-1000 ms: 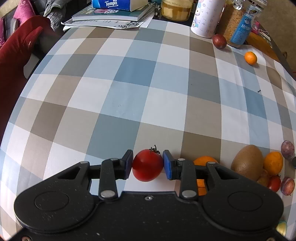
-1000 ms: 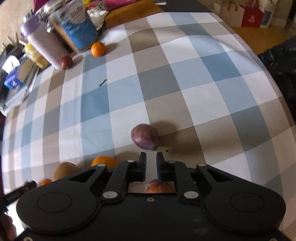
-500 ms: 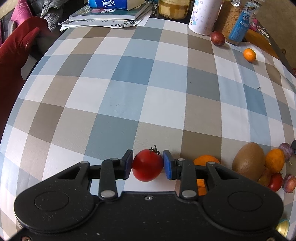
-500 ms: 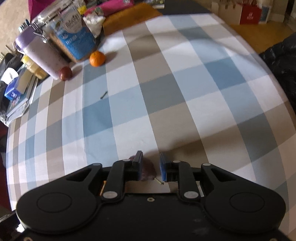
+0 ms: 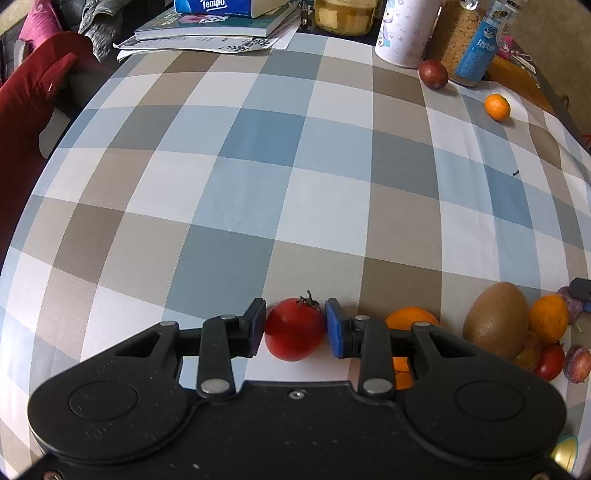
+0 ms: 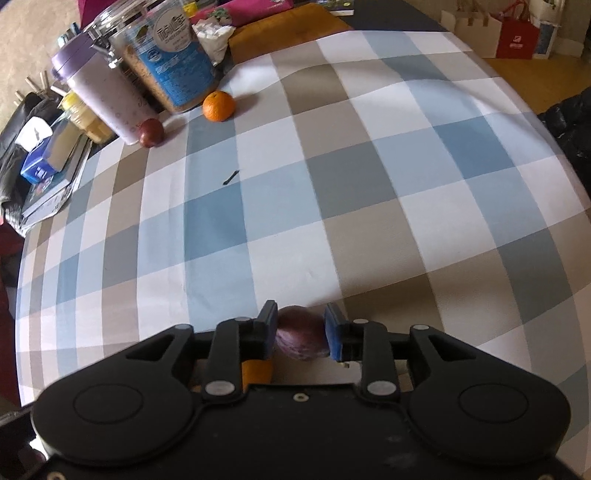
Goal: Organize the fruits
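My left gripper (image 5: 295, 328) is shut on a red tomato (image 5: 294, 329) and holds it over the checked tablecloth (image 5: 258, 166). To its right lies a fruit cluster: an orange (image 5: 410, 319), a kiwi (image 5: 495, 319), a mandarin (image 5: 548, 318), a small tomato (image 5: 550, 360) and plums (image 5: 577, 363). My right gripper (image 6: 300, 338) has its pads on both sides of a purple plum (image 6: 300, 338); an orange fruit (image 6: 255, 371) shows under its left finger. A dark red fruit (image 6: 150, 133) and a mandarin (image 6: 218, 106) lie at the far side.
Jars (image 6: 168, 62), a white-purple tumbler (image 6: 105, 96), a tissue pack and books (image 5: 221, 22) line the far table edge. A small dark stem (image 6: 231, 176) lies on the cloth. A red chair (image 5: 26, 107) stands at the left.
My right gripper moved forward and down over the purple plum, opened wider, and now the plum sits between its pads. My left gripper kept holding the tomato, shifting only slightly.
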Available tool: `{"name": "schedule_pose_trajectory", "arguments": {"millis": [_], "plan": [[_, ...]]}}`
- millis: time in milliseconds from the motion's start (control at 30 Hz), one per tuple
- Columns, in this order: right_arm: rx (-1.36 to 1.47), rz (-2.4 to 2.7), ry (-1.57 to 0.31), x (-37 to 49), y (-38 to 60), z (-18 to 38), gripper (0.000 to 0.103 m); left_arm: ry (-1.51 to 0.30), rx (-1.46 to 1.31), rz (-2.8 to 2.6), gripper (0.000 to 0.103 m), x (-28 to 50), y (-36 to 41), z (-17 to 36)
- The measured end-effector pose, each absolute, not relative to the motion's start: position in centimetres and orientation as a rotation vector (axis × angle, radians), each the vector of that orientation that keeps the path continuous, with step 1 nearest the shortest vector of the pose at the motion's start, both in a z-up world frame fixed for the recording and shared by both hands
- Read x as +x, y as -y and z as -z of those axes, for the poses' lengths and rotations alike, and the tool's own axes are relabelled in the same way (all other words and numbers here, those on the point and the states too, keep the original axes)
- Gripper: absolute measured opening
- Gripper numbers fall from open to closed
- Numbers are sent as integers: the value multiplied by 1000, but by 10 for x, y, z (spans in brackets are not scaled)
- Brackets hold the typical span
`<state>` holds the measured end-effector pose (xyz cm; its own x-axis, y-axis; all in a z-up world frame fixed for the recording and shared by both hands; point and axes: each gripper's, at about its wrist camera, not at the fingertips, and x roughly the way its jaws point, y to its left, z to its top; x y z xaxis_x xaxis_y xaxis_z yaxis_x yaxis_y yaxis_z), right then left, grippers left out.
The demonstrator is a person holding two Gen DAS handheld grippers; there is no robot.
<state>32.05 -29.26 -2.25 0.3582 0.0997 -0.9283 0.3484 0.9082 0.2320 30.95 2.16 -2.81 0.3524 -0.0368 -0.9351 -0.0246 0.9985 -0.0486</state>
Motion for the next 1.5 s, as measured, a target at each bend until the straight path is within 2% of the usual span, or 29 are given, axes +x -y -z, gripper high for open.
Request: {"name": "schedule_pose_trajectory", "arguments": {"millis": [367, 600, 800, 1133, 1233, 1500], "plan": [[375, 149, -1227, 320, 281, 32, 37, -1210, -70, 2, 44, 311, -25, 26], [345, 156, -1246, 320, 280, 39, 36, -1205, -57, -7, 46, 313, -22, 31], [337, 145, -1242, 319, 280, 38, 35, -1196, -40, -9, 43, 313, -21, 31], [355, 142, -1181, 305, 286, 9, 35, -1177, -55, 5, 42, 301, -18, 10], [360, 130, -1162, 293, 286, -3, 35, -1154, -49, 16, 33, 289, -14, -4], [367, 100, -1126, 251, 282, -24, 35, -1107, -9, 49, 35, 259, 0, -21]]}}
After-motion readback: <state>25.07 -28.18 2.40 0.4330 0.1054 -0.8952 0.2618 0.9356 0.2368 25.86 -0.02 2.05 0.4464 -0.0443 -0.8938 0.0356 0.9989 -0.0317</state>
